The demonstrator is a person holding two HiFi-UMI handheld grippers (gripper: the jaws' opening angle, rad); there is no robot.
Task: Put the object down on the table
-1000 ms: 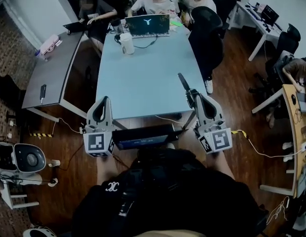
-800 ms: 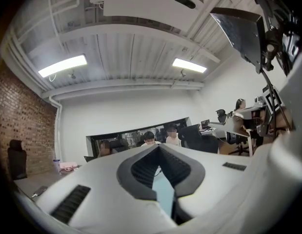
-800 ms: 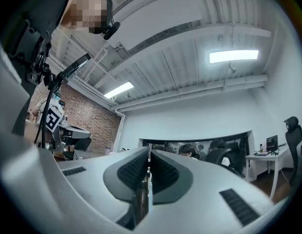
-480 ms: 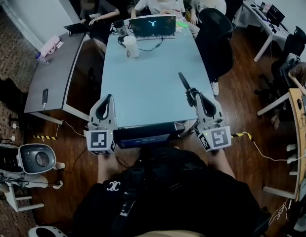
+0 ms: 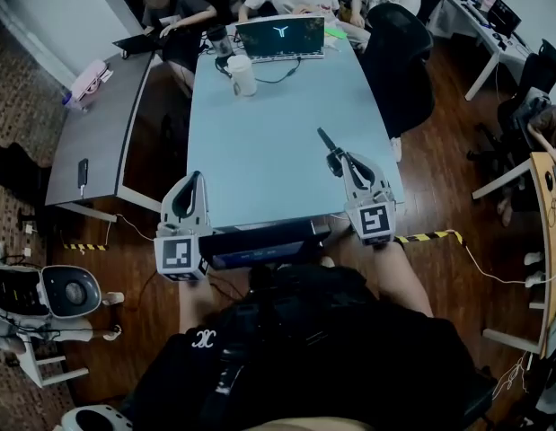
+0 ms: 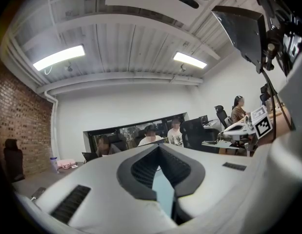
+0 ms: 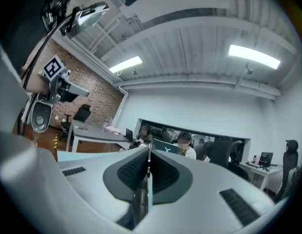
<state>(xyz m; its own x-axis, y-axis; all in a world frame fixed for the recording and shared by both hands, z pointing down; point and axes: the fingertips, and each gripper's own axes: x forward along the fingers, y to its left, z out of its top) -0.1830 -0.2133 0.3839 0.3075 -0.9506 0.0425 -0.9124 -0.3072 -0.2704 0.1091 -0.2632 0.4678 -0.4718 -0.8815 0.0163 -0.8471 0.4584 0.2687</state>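
Observation:
A thin dark stick-like object [image 5: 327, 145] juts forward from my right gripper [image 5: 343, 162], which is shut on it and hangs over the near right part of the light blue table [image 5: 260, 142]. In the right gripper view the object [image 7: 142, 191] shows edge-on, pinched between the two grey jaws of the right gripper [image 7: 149, 154]. My left gripper [image 5: 192, 182] is at the table's near left edge. Its jaws meet at the tips with nothing held, as the left gripper view also shows at the left gripper [image 6: 158, 147].
An open laptop [image 5: 280, 37] and a white cup [image 5: 242, 74] stand at the table's far end, where people sit. A black chair [image 5: 399, 52] is at the right side. A grey table [image 5: 98, 133] lies left. A dark bar [image 5: 260, 243] runs along the near edge.
My right gripper has moved forward and a little left over the table, carrying the dark object. The left gripper has barely moved. The whole view has shifted closer to the table.

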